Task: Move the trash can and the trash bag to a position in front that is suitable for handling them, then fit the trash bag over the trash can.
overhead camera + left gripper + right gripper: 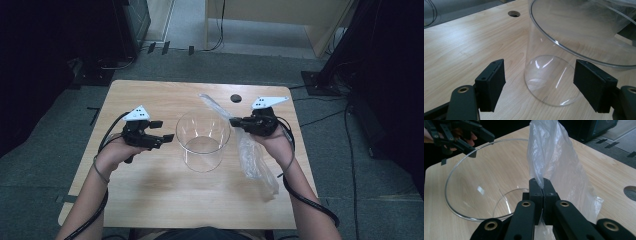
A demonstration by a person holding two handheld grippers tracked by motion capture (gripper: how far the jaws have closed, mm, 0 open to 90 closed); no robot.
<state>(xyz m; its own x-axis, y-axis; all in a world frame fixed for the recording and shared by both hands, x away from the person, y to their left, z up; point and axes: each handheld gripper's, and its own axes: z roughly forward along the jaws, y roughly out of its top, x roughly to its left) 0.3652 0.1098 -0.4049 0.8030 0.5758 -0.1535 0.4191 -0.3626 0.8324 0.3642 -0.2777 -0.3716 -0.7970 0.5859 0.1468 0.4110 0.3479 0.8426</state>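
A clear glass container [202, 140] with a wide rim stands upright in the middle of the wooden table [150, 200]. My right gripper [233, 121] hovers at the container's right rim and is shut on a thin clear plastic bag [252, 155]; in the right gripper view the bag [554, 160] rises from between the closed jaws, beside the glass container [474, 190]. The bag's lower part hangs down to the table at the right. My left gripper [166, 131] is left of the container, open and holding nothing. The left gripper view has the container [564, 50] standing beyond the spread jaws.
A round cable hole [235, 98] is in the table's far side. Cables trail from both grippers off the near edge. Grey carpet surrounds the table, with dark stands [325, 80] at the right and a wooden desk at the back.
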